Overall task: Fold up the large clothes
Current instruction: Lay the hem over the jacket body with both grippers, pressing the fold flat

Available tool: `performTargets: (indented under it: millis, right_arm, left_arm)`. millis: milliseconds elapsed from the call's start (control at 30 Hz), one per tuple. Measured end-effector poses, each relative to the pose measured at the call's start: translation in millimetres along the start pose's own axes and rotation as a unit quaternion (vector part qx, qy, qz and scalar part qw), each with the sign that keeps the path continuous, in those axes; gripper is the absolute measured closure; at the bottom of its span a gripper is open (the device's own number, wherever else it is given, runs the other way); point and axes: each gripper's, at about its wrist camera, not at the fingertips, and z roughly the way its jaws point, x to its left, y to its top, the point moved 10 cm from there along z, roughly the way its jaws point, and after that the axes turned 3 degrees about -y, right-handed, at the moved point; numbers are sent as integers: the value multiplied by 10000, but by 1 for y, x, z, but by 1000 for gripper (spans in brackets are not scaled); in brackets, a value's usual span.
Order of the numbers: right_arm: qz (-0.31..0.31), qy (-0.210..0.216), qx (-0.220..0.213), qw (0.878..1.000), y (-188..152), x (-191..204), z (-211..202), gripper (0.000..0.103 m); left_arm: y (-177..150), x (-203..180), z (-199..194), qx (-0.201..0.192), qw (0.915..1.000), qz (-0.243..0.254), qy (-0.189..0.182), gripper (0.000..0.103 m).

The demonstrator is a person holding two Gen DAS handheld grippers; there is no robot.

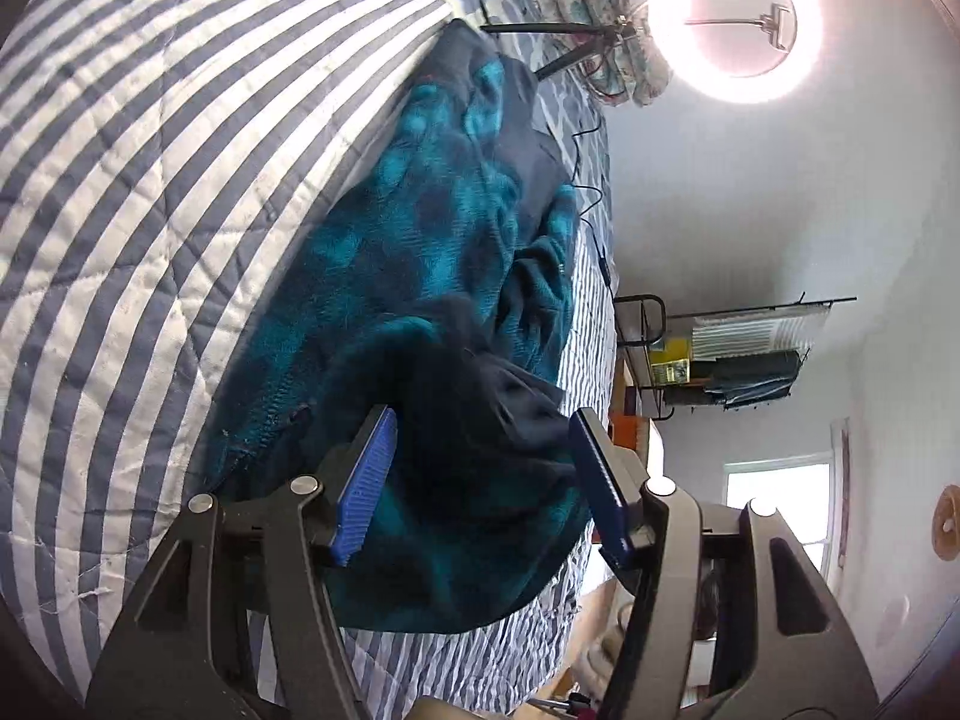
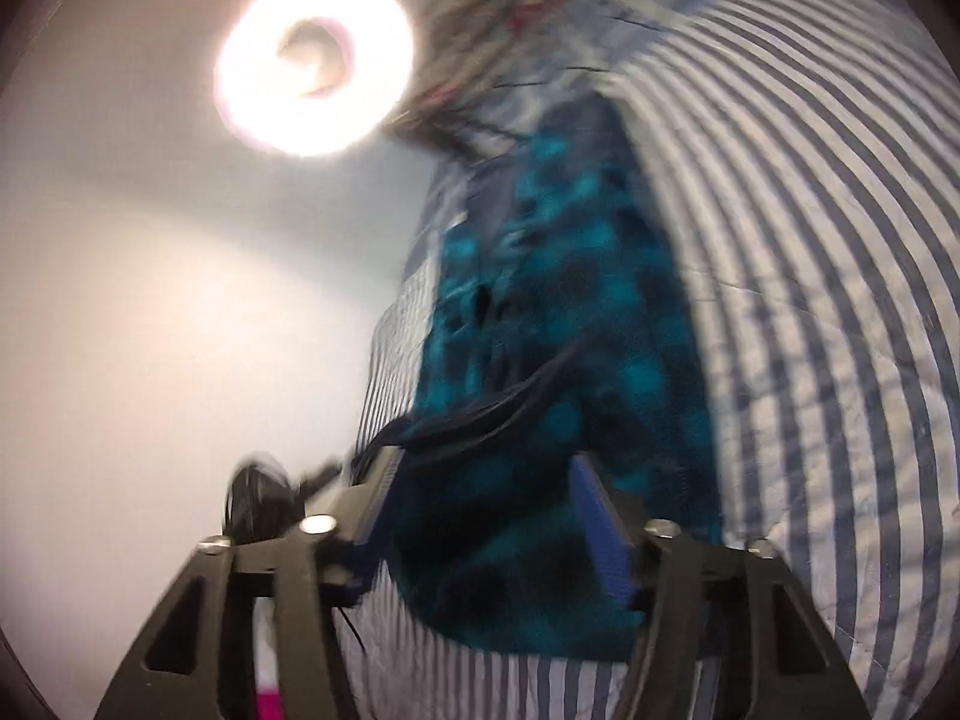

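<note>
No writing is readable. The teal plaid garment [image 1: 420,252] on the striped bed [image 1: 120,210] is framed by both grippers' parted fingers [image 1: 366,480], nothing gripped.

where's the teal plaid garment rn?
The teal plaid fleece garment lies crumpled on the striped quilt, directly ahead of both grippers in both wrist views, with the ring light beyond its far end.

Ring light [image 1: 735,21] glares against pale wall [image 1: 720,210]; wire rack [image 1: 738,354], perhaps shelving, nearby.
</note>
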Motion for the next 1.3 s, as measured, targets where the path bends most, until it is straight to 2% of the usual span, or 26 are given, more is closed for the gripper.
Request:
performTargets:
  millis: [33,100,167,233,300,333,400,500,633,700,767,800,833,867,900,1000,1067,1100,1200,1300]
  right_arm:
    - [-370,-80,91,9992,-6,15,4,60]
    - [-973,-302,238,9945,-18,35,13,63]
    - [-1361,-430,360,9891,-29,48,25,65]
    - [-1521,-482,443,9862,-34,51,32,67]
    - [-1622,-494,494,9843,-37,52,41,68]
    - [-1653,-470,509,9838,-39,53,45,68]
    - [-1730,-463,507,9825,-39,56,50,69]
    - [-1919,-674,482,9779,-38,56,59,69]
    - [-1874,-984,490,9761,-30,40,73,69]
    - [-1763,-1147,480,9764,-25,26,80,69]
    - [-1682,-1338,506,9753,-22,9,89,68]
    - [-1639,-1371,537,9754,-22,3,95,67]
    - [-1514,-1306,602,9780,-24,-3,99,67]
    - [-1358,-1198,651,9813,-26,-6,100,67]
    - [-1272,-1112,660,9834,-25,-6,98,67]
    - [-1323,-802,614,9861,-21,3,72,65]
    - [-1420,-938,355,9848,-14,-3,44,52]
    - [-1353,-1079,277,9845,-12,-14,30,49]
    - [-1049,-1421,340,9837,-19,-54,7,49]
    - [-726,-1406,507,9861,-32,-77,3,50]
  left_arm:
    - [1,-5,-3,-32,9999,102,24,43]
    - [2,-18,-12,-152,9977,595,279,43]
    - [-2,-29,-20,-239,9896,1259,654,43]
    - [-12,-36,-24,-214,9762,1882,1057,46]
    - [-26,-38,-22,-60,9626,2373,1303,61]
    - [-34,-38,-19,51,9547,2610,1425,63]
    - [-48,-32,-11,309,9434,2920,1543,70]
    - [-56,-17,10,437,9280,3194,1866,72]
    - [-38,-8,39,330,9311,3022,2013,72]
    - [-18,-2,50,141,9292,2973,2189,72]
    - [1,11,60,61,9329,2759,2312,72]
    - [8,21,65,82,9368,2601,2339,74]
    - [11,32,70,138,9456,2359,2236,74]
    - [12,36,71,116,9509,2252,2119,74]
    - [13,36,70,88,9530,2241,2035,74]
    - [12,26,59,115,9444,2528,2098,74]
    - [9,15,44,-26,9400,2686,2105,74]
    - [5,8,36,-84,9367,2814,2082,74]
    - [-11,-3,22,-99,9254,3190,2046,74]
    - [-17,5,27,39,9255,3149,2105,74]
